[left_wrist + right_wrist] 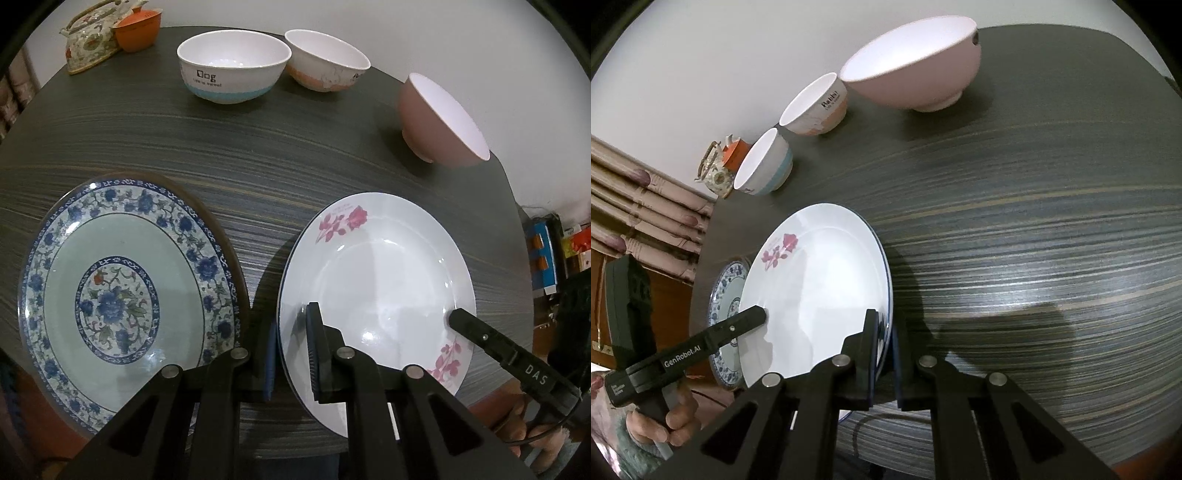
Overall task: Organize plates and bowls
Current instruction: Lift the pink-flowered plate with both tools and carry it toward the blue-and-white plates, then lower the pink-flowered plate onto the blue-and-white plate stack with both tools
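My left gripper [291, 347] is clamped on the left rim of the white rose plate [376, 280], one finger above the rim and one below. My right gripper [884, 350] pinches the opposite rim of the same plate in the same way, both nearly closed around the thin edge. The plate appears lifted off the dark striped table [258, 155], casting a shadow beneath it. Just beside it on the left lies the blue floral plate [122, 288], flat near the table edge. Further back stand three bowls: a pink bowl [439, 118] at right, a peach-banded bowl [325, 59], and a blue-banded bowl [232, 66]. Beyond them, at the far corner, sit a floral teapot [88, 40] and an orange cup [136, 31].
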